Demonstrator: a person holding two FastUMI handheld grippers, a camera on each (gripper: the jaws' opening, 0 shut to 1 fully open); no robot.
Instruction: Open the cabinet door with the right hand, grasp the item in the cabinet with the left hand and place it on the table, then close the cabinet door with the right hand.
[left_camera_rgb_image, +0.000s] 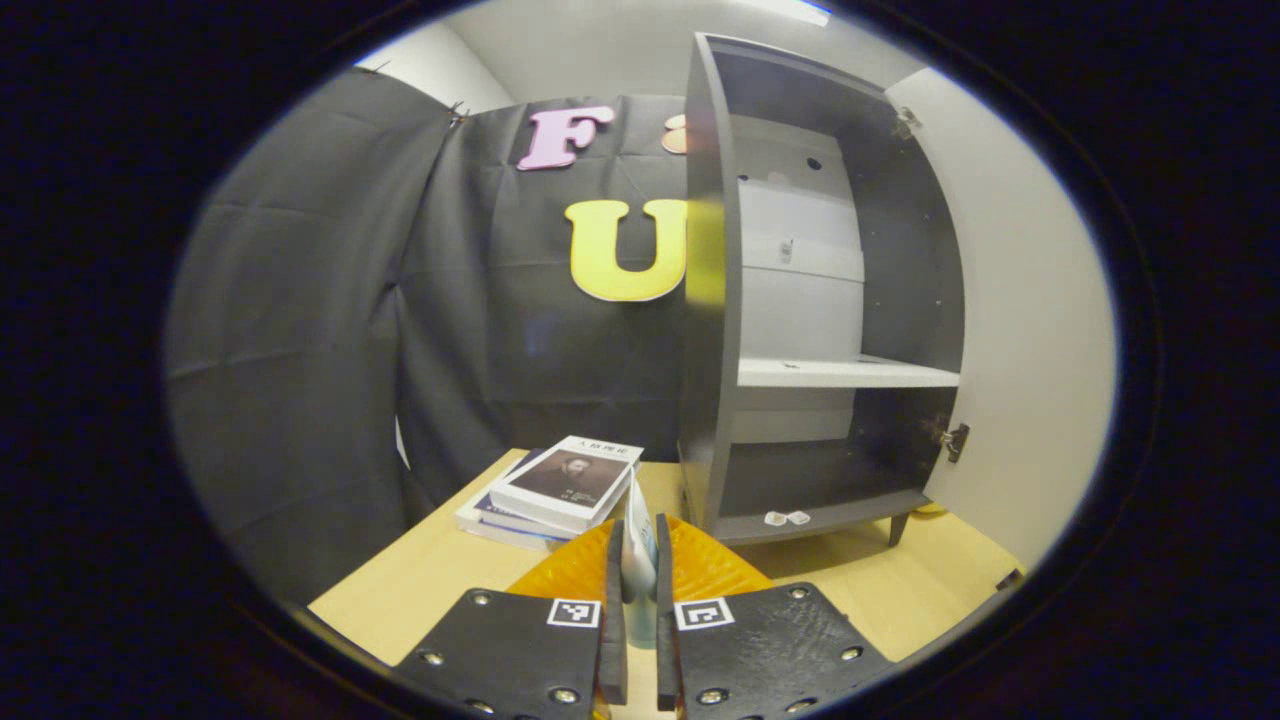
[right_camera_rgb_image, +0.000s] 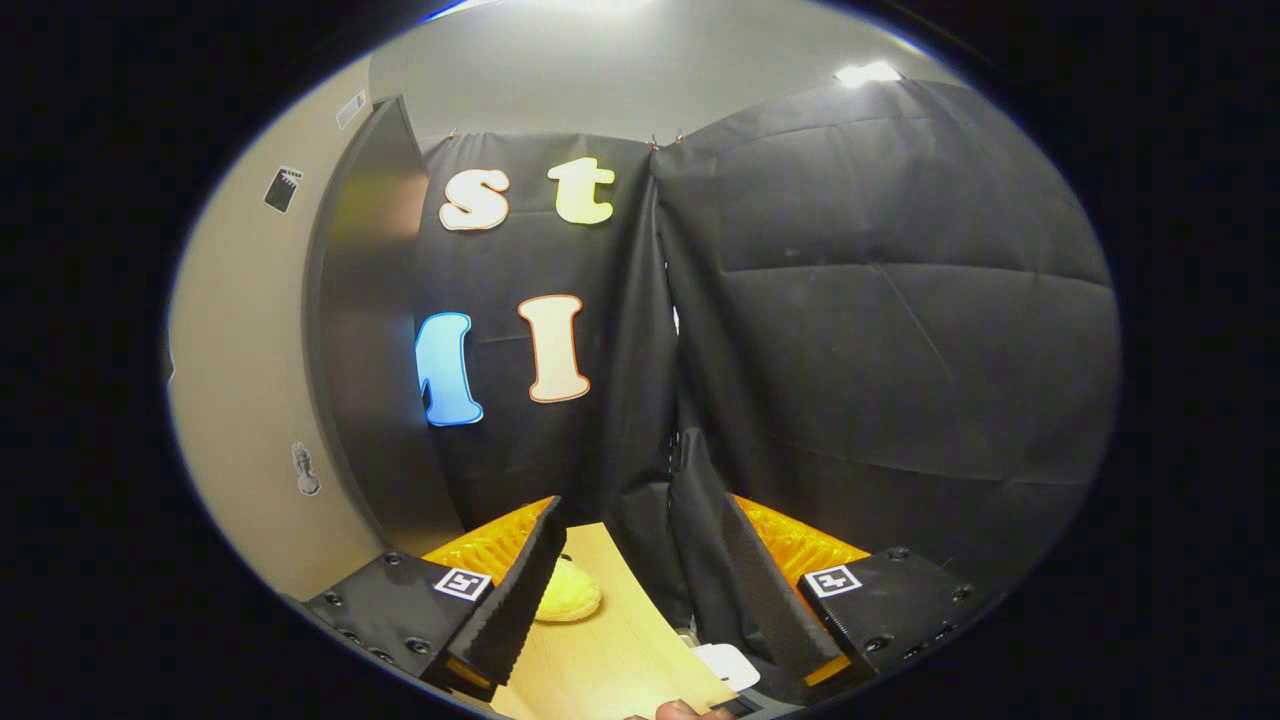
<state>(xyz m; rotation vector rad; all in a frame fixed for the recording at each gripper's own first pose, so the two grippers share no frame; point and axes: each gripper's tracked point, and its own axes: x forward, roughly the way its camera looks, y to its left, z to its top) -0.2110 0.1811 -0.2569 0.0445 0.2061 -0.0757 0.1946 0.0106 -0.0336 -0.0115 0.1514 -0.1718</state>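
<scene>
Left gripper view: stack of books (left_camera_rgb_image: 560, 485) on the desk (left_camera_rgb_image: 420, 590), left of the cabinet (left_camera_rgb_image: 710, 300). Left claw (left_camera_rgb_image: 638, 560) clamped on a thin whitish item (left_camera_rgb_image: 638, 545), held upright above the desk. Cabinet door (left_camera_rgb_image: 1020, 300) swung open; white shelf (left_camera_rgb_image: 840, 372) inside.

Right gripper view: right claw (right_camera_rgb_image: 640, 590) apart, above the desk edge. Yellow object (right_camera_rgb_image: 570, 600) lies on the desk by its left finger.

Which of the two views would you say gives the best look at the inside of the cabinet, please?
The left gripper view: the cabinet stands open towards the camera, showing its shelf and both bare compartments. The right gripper view gives just a grey side panel edge-on, probably the cabinet's.
</scene>
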